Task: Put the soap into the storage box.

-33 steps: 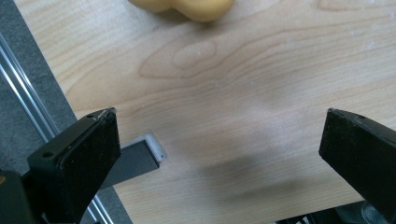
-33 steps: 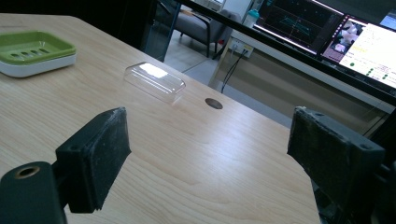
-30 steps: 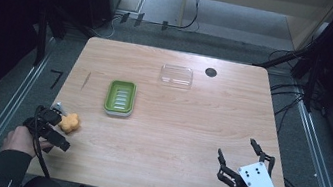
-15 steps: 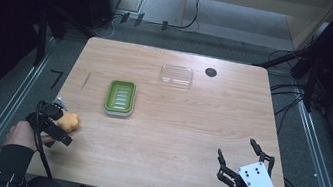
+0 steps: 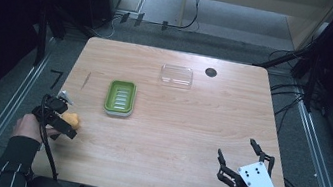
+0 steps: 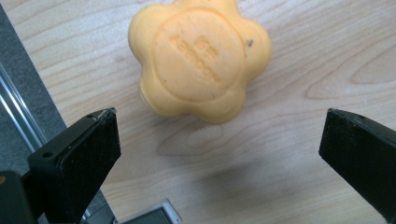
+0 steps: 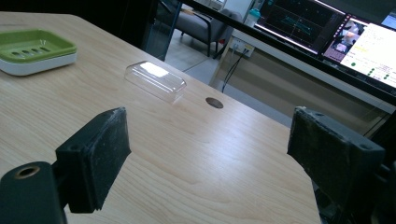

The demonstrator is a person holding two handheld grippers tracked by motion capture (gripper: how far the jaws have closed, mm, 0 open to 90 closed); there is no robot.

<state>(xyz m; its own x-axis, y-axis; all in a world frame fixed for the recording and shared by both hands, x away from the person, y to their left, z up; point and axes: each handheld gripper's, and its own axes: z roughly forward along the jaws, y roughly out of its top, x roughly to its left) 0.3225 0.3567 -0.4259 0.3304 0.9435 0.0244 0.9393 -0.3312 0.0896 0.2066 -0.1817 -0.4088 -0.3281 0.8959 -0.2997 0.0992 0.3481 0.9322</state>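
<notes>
Your left gripper [image 6: 219, 154] hangs jaws spread just short of the soap [image 6: 201, 58], which lies on the table [image 5: 172, 140] left of the dish [image 5: 120, 98]; looks like pre-grasp, so straddle it, then close; right gripper [image 5: 241, 158] idles spread, well right of the dish.

The stamped lettering on the orange soap [image 6: 201, 58] is too blurred to read.

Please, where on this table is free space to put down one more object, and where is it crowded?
The widest bare wood lies in the middle and right, between the green soap dish, the clear lid and the right gripper. The far left corner, behind the dish, is also free. The near left edge is crowded: the left gripper hangs open over the orange soap.
</notes>
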